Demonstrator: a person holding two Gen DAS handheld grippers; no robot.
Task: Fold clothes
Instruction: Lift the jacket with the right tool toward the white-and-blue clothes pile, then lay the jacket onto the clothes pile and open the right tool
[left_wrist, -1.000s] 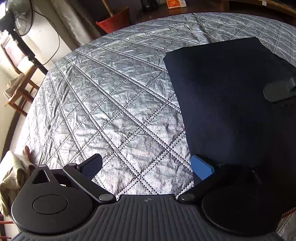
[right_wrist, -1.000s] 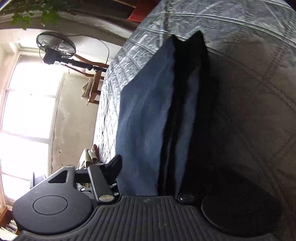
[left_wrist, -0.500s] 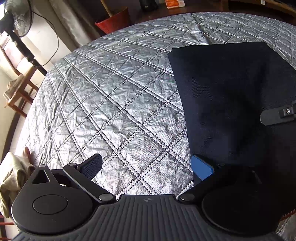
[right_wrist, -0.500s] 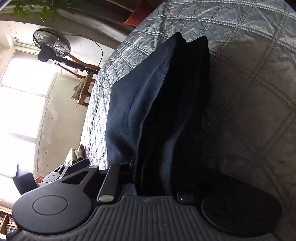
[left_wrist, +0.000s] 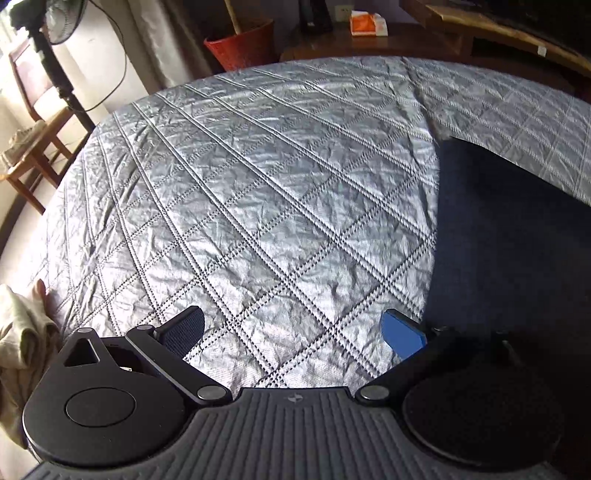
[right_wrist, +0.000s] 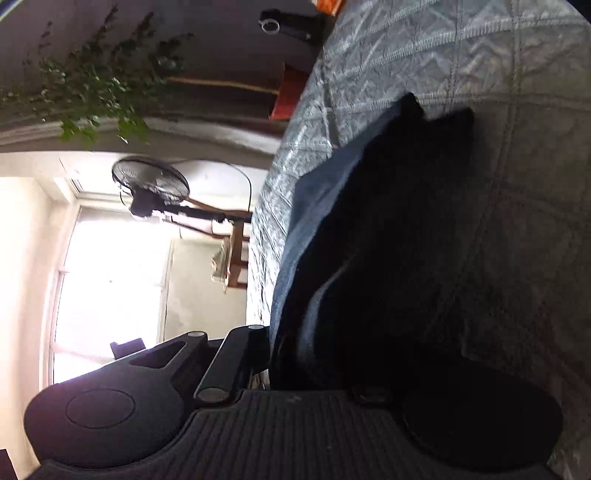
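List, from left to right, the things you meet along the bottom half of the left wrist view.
Crumpled cream cloth → black textured finger pad → silver quilted bedspread → blue finger pad → dark navy folded garment.

Garment (left_wrist: 509, 236) on quilt's (left_wrist: 258, 184) right side

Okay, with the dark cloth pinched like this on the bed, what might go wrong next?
1. The right tongs are shut on one edge of the dark cloth, so the thick folded layers may slip out or sag unevenly.
2. The left tongs hang open over the bare quilt, beside the cloth, so that side is unsupported and the fold may skew.
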